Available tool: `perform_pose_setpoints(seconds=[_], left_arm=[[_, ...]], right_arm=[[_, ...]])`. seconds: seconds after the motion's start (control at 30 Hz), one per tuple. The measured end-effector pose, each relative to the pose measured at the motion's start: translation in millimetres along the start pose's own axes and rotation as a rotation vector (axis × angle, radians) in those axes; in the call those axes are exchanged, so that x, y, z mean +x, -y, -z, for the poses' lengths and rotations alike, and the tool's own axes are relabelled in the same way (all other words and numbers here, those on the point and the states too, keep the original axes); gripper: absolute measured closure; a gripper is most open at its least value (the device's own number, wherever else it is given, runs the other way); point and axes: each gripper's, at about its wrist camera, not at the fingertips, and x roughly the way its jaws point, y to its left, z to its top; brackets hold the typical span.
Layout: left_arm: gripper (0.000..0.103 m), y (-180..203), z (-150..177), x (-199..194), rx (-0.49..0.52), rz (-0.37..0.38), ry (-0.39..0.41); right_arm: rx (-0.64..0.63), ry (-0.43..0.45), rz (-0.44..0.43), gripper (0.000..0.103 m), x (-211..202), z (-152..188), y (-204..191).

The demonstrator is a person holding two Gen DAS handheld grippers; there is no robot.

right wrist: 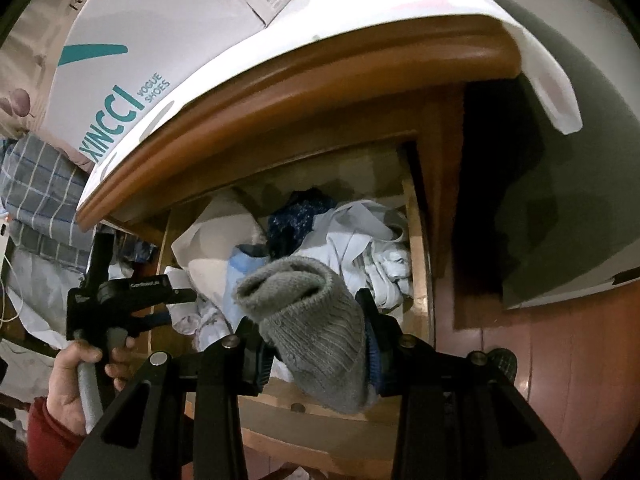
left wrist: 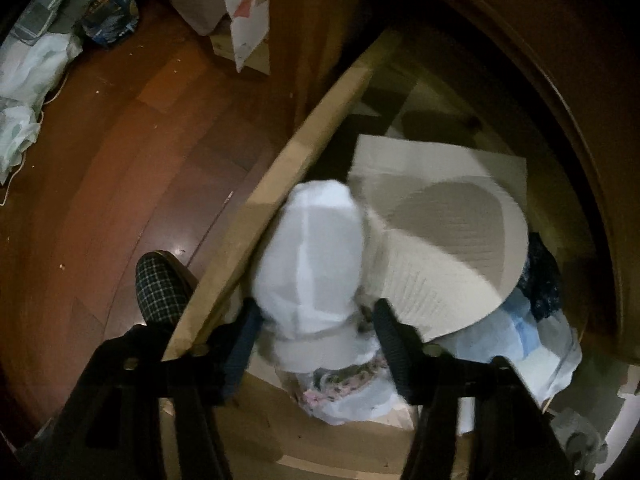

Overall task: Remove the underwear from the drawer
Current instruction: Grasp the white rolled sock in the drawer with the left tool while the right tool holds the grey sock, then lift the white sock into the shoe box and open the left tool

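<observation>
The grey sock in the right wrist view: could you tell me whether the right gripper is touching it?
Touching. The right wrist view shows the grey sock pinched in the right gripper, both fingers pressed against its sides.
</observation>
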Motion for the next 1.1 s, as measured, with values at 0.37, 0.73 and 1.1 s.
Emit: perform_pose_setpoints(seconds=[0.37,0.73,1.1], left_arm=[[0.073,-7,19,-25,0.097,0.012,0.100],[0.073,-4,46,-105,0.311,0.075,0.250],[0.073,7,58,-236,0.494,0.054,0.570]], right_arm=[[-0.030,0.008,0.061,0.068,3,2,-2],[-0.071,-0.005,0.134,0.068,13,3,-5],[-0.073,0.005,0.195,0.068,11,2,-5]])
